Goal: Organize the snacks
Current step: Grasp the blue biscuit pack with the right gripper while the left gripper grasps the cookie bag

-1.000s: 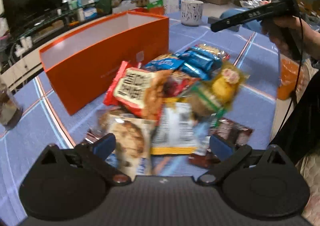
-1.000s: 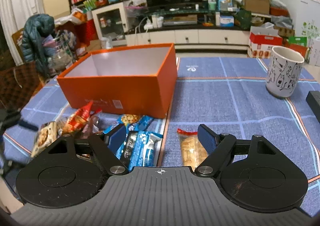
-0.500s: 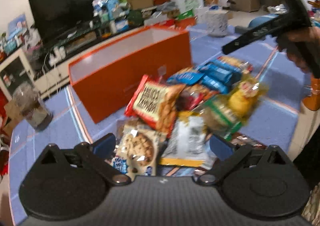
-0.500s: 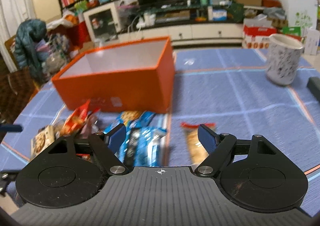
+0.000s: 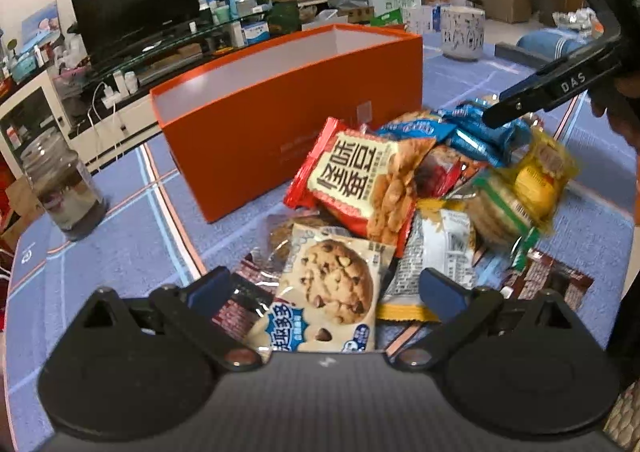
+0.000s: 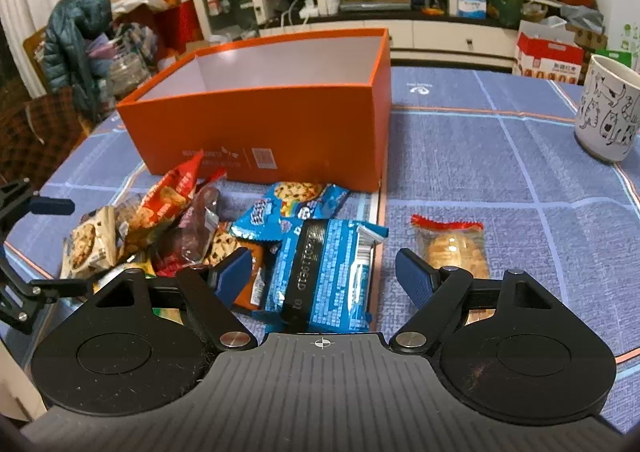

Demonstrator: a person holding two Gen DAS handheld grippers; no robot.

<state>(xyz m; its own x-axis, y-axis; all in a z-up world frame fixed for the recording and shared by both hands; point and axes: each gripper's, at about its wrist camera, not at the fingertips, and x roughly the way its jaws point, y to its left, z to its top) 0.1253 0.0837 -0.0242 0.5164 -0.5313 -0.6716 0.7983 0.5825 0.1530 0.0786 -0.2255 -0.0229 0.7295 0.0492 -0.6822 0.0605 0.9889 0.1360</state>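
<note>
Left wrist view: a heap of snack packets is seen in the centre of the frame on the blue checked tablecloth (image 5: 120,236), with the orange box (image 5: 280,123) behind it toward the upper middle, its interior seemingly bare. The left gripper (image 5: 327,288) is held with its jaws spread and nothing between them, low over a chocolate-chip cookie packet (image 5: 332,292) at the near edge of the heap. A red packet with Chinese lettering (image 5: 360,179) lies just above it. The right gripper (image 5: 532,99) enters from the upper right, over the blue wrappers.

No packet has yet been put into the box, so the task is judged to be at its start, with the first pick being lined up. The next move calls for the jaws to be lowered around one packet only, probably the cookie packet, without neighbours being caught.

From the right wrist view, the right gripper (image 6: 324,272) is likewise shown released, hovering over a blue wrapped packet (image 6: 324,276) at lower centre. A single cracker packet with a red top (image 6: 452,248) lying apart at right of centre is shown only here, as is the white floor of the box. A cat-patterned mug (image 6: 608,111) stands at the right edge. A glass jar (image 5: 60,187) at left is clear only in the left view.
</note>
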